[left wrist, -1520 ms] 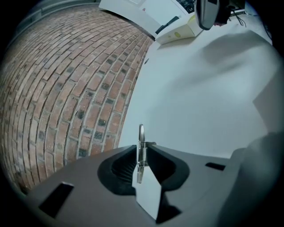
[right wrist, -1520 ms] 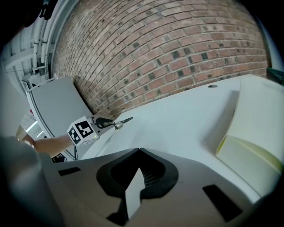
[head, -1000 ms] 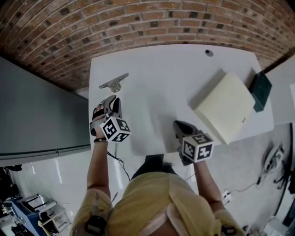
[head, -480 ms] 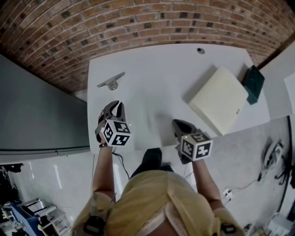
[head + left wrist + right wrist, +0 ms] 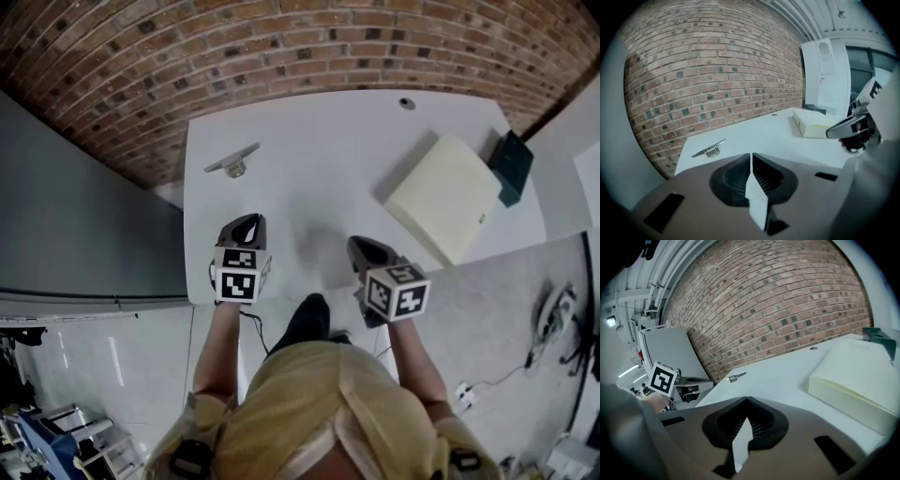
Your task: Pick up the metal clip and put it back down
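The metal clip (image 5: 232, 162) lies on the white table (image 5: 319, 141) near its far left corner, with nothing touching it. It also shows in the left gripper view (image 5: 709, 149) and, small, in the right gripper view (image 5: 735, 377). My left gripper (image 5: 246, 225) hovers at the table's near left edge, well short of the clip. Its jaws are closing and stand together with nothing between them (image 5: 751, 157). My right gripper (image 5: 360, 247) is near the front edge toward the middle, jaws together and empty (image 5: 748, 401).
A cream flat box (image 5: 445, 197) lies at the right of the table, with a dark green object (image 5: 512, 164) beyond it at the edge. A small round hole (image 5: 406, 103) sits near the far edge. A brick wall (image 5: 234, 56) runs behind the table.
The left gripper has drawn back from the clip toward the near table edge and its jaws have come together. The right gripper has hardly moved.
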A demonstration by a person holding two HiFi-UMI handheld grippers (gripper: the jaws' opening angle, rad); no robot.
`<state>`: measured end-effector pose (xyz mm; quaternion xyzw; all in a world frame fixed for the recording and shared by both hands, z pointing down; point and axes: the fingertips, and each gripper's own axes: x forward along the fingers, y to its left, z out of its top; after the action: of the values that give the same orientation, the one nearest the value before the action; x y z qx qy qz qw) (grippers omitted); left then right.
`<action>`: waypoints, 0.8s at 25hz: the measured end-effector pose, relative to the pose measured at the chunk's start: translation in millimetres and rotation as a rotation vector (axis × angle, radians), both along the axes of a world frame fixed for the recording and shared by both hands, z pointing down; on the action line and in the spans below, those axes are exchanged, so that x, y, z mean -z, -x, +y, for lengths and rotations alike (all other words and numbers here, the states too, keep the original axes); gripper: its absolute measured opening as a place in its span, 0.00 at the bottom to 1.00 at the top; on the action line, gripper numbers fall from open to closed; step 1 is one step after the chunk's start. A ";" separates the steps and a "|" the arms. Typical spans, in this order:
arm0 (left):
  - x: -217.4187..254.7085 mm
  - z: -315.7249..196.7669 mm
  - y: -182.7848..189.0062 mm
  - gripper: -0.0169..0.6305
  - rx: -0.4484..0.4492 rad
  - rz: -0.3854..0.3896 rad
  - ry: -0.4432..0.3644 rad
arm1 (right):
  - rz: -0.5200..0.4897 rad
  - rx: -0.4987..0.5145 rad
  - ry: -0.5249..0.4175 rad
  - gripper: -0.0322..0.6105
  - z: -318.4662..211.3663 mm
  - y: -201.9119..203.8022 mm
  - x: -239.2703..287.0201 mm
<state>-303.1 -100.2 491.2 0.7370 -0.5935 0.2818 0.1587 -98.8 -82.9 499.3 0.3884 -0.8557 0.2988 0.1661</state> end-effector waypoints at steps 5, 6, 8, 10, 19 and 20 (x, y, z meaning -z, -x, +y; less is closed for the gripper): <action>5.3 24.6 -0.7 0.05 0.044 0.109 0.002 | 0.005 -0.010 -0.026 0.06 12.8 2.9 7.8; 6.0 28.5 -1.4 0.05 0.050 0.122 0.001 | 0.009 -0.014 -0.030 0.06 14.9 1.5 8.8; 6.7 35.6 -3.5 0.05 0.056 0.146 0.003 | 0.012 -0.025 -0.038 0.06 18.6 -2.1 11.6; 6.5 42.8 -5.3 0.05 0.059 0.162 0.004 | 0.013 -0.035 -0.046 0.06 23.1 -4.8 15.2; 9.9 68.6 -13.0 0.05 0.090 0.232 -0.006 | 0.009 -0.053 -0.071 0.06 41.2 -18.0 22.0; 9.7 70.2 -14.3 0.05 0.092 0.241 -0.005 | 0.010 -0.056 -0.073 0.06 42.4 -20.0 20.4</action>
<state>-288.8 -29.9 481.4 0.7379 -0.6040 0.1822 0.2398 -78.8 -40.4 478.9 0.4196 -0.8540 0.2699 0.1478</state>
